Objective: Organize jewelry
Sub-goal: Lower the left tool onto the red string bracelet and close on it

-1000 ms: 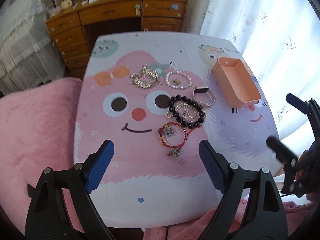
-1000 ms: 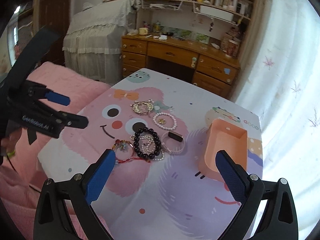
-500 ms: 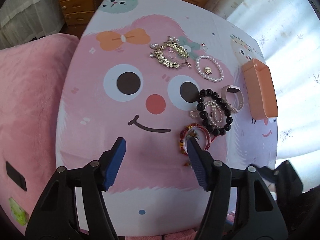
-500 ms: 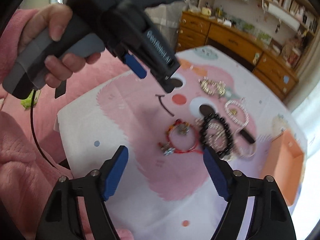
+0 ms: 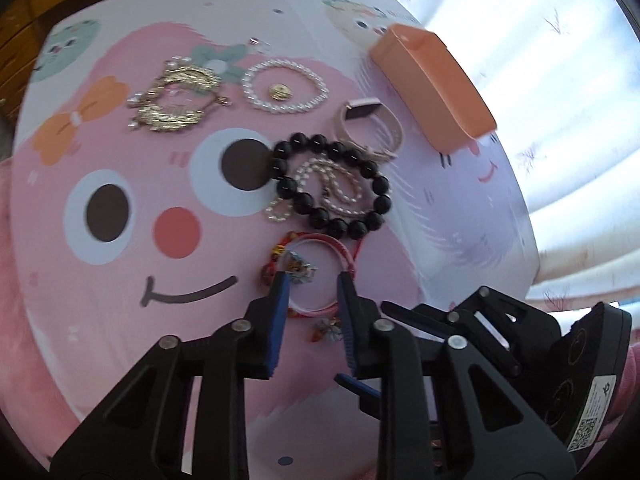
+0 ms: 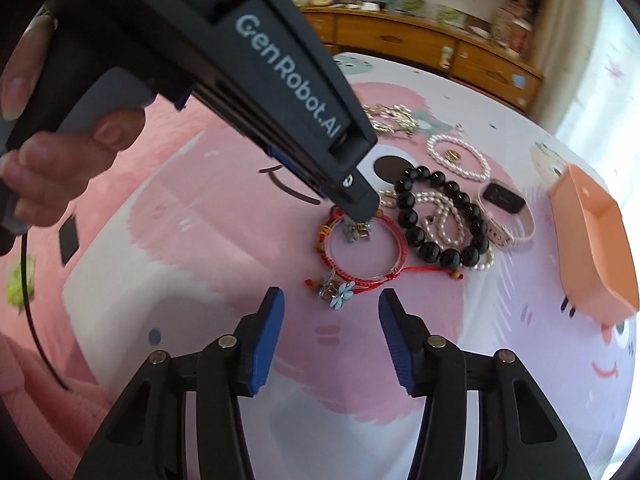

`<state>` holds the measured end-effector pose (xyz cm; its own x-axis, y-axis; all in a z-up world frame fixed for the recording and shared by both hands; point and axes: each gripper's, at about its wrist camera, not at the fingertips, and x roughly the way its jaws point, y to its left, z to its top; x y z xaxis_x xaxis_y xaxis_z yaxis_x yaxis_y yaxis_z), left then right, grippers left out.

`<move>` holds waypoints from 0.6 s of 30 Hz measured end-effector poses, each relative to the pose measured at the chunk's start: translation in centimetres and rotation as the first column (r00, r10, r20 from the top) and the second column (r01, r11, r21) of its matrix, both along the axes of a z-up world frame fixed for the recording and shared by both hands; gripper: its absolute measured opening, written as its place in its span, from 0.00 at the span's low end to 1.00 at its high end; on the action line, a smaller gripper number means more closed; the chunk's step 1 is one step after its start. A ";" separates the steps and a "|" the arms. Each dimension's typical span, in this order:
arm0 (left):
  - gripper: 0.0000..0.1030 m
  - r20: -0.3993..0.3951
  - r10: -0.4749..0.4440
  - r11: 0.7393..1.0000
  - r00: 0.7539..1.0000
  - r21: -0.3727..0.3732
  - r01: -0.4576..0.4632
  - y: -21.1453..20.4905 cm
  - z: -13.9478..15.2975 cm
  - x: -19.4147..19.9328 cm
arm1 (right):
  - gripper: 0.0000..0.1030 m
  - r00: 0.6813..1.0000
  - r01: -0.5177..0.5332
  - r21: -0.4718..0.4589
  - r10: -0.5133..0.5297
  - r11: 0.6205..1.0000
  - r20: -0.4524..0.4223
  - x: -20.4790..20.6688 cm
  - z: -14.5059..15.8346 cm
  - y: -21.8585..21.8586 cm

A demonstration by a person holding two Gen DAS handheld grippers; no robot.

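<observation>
A red cord bracelet with charms [image 5: 320, 248] [image 6: 366, 252] lies on the cartoon-face table mat. My left gripper [image 5: 314, 284] is low over it, jaws half-closed with the fingertips straddling the ring's near part, not clamped. Its body [image 6: 352, 196] reaches over the bracelet in the right wrist view. My right gripper [image 6: 332, 304] is open and empty just short of the bracelet's flower charm. Beyond lie a black bead bracelet [image 5: 332, 184] [image 6: 440, 216], a pearl strand [image 5: 328, 188], a pink watch band [image 5: 368, 124] [image 6: 508, 216], a pearl bracelet [image 5: 284, 86] and gold jewelry [image 5: 176, 96].
An open orange box [image 5: 432, 84] [image 6: 592, 236] stands at the table's right side. A wooden desk with drawers [image 6: 432, 48] is behind the table. Pink bedding [image 6: 48, 360] borders the left and near edges. White curtains [image 5: 560, 80] hang at right.
Both grippers moved down and in toward the red bracelet. The left jaws narrowed and now straddle it. The right jaws narrowed too and came close in front of it.
</observation>
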<state>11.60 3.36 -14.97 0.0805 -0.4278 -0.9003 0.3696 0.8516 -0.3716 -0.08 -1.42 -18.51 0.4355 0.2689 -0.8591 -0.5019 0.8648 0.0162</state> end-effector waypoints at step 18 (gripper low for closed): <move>0.17 -0.001 -0.105 0.987 0.994 0.125 0.104 -2.0 -3.1 1.2 | 0.39 0.991 0.137 -0.028 -0.137 0.990 0.006 1.1 -2.5 0.8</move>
